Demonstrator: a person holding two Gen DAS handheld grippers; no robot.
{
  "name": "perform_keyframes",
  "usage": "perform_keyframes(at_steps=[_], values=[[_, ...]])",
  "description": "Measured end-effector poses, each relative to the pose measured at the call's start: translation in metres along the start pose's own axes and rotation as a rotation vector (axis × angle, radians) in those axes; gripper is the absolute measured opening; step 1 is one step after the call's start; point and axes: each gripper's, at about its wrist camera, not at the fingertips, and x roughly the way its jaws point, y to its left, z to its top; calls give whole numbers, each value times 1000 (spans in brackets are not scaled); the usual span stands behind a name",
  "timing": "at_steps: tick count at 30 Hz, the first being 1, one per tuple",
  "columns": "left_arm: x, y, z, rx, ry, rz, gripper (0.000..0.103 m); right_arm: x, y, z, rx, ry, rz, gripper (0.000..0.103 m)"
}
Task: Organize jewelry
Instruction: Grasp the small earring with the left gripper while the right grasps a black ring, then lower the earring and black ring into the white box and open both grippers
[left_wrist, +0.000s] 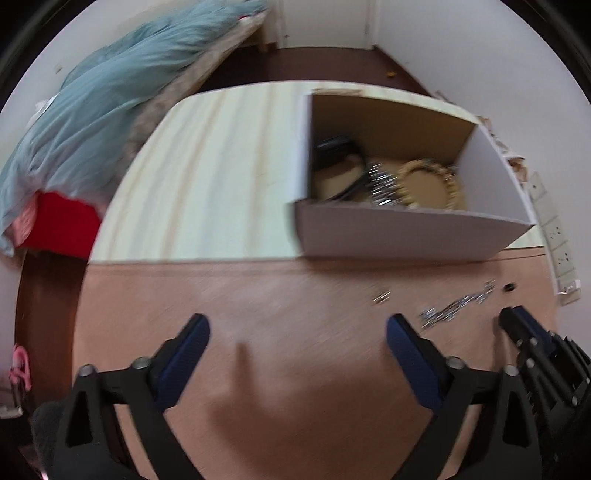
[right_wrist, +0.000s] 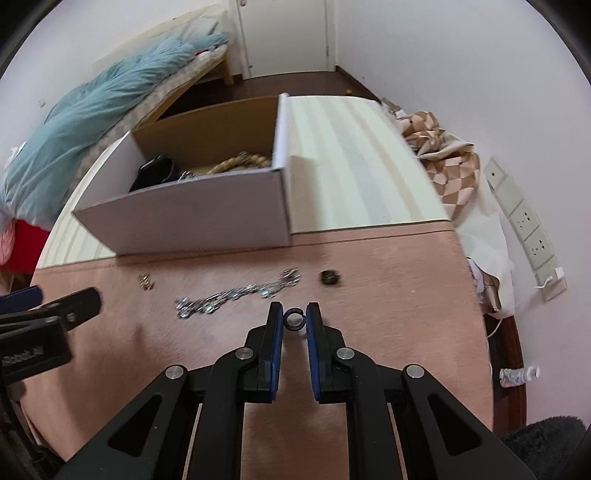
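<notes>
My right gripper is shut on a small black ring, held just above the pink table top. A silver chain lies ahead of it, with a small silver piece to the left and a dark earring to the right. The white cardboard box behind holds a gold beaded bangle, a black item and silver jewelry. My left gripper is open and empty over the table, left of the chain. The box and gold bangle show ahead of it.
A cream striped cloth covers the far half of the table. A bed with a teal blanket stands at the left. Crumpled checked fabric and wall sockets lie at the right. A small bottle lies off the right edge.
</notes>
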Motion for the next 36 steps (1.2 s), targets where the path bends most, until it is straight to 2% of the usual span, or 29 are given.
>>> perform_keyframes(at_steps=[1,3,8,12,18,24,26,29,32,36], values=[[2,-6,2,10,1,-9,83,0,-3,1,7,-2,-4,13],[8,-16,5,25,8,-24,66,0,-10,2,23,-1,-8,13],[18,-29,9,48,7,-37,63,-2,-21,4,61,-6,-12,13],[23,-35,8,55,16,-46,49,1,-26,6,78,-2,-8,13],[30,-34,9,56,24,-55,42,1,-26,6,85,-3,-5,13],[26,-37,6,61,19,-64,21,1,-28,7,94,-5,-7,13],[26,-37,5,59,17,-63,19,1,-30,7,97,-7,-8,13],[25,-38,3,61,12,-66,10,-1,-30,7,103,-11,-7,13],[22,-39,0,65,7,-67,6,-5,-29,9,106,-22,-3,13],[8,-38,-1,70,-30,-71,6,-17,-30,13,113,-46,13,13]])
